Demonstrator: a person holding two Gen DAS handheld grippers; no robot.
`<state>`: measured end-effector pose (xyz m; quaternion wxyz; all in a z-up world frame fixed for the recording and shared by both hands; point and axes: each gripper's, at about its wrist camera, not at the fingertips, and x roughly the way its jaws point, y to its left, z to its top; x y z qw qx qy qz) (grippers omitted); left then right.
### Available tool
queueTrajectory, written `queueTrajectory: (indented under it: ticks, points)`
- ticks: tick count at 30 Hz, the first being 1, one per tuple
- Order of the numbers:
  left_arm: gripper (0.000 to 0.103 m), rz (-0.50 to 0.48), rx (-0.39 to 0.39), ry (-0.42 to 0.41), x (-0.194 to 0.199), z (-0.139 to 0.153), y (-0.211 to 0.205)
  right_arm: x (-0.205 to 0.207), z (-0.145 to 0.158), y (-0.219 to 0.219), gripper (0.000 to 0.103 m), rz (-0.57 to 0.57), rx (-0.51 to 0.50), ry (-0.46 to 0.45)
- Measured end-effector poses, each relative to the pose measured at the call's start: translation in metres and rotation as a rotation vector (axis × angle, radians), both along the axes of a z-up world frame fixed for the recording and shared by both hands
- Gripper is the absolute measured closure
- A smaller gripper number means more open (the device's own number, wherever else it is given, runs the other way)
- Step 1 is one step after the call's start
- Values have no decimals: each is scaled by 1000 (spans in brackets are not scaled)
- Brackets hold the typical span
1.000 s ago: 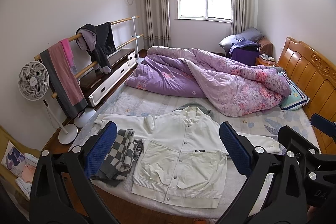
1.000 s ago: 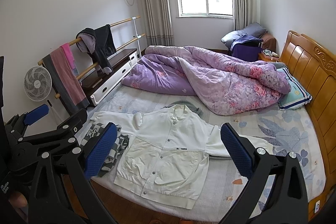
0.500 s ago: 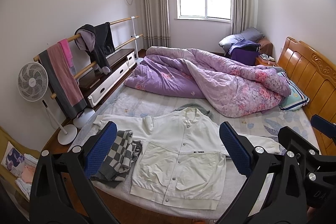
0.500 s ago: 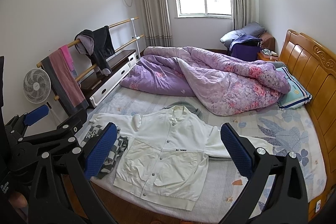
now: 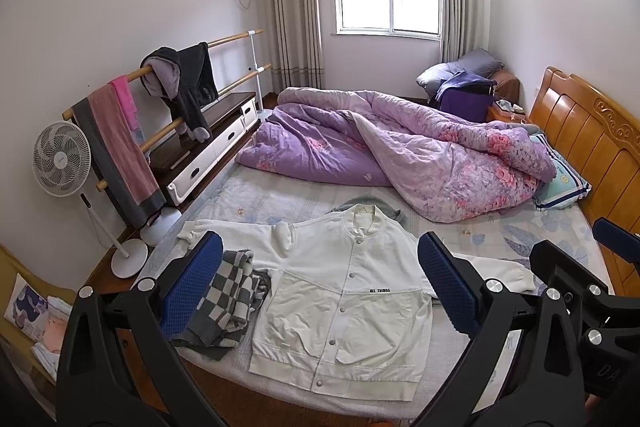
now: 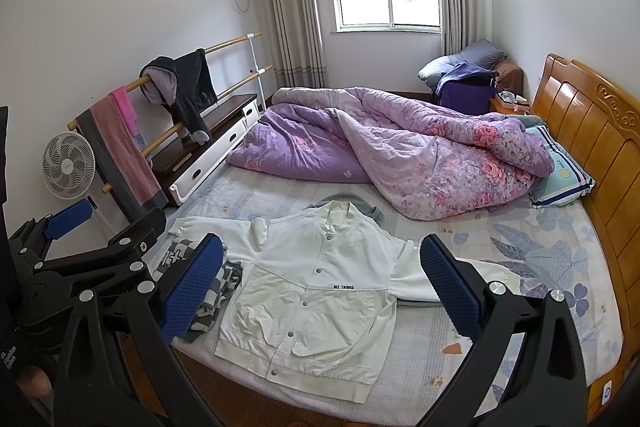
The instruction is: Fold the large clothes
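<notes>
Your left tool (image 5: 318,287) and right tool (image 6: 322,287) both stand with fingers wide apart, holding nothing, above the bed's near edge. The white jacket (image 5: 344,291) lies flat and buttoned on the bed (image 6: 520,267), beside a checkered cloth (image 5: 228,299). Farther back lies the purple quilt (image 6: 400,147).
</notes>
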<state>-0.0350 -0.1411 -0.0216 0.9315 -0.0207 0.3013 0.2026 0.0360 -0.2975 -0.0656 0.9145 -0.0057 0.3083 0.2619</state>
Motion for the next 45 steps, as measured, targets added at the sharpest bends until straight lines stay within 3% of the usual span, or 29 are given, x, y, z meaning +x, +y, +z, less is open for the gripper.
queueTrajectory:
  ticks: [22,45]
  points:
    - [5,-24,-15,-5,28,-11,8,9,2,6,8,0,-1,5]
    - [5,-22,-15,-2,28,-10,12,15,2,8,8,2,-3,13]
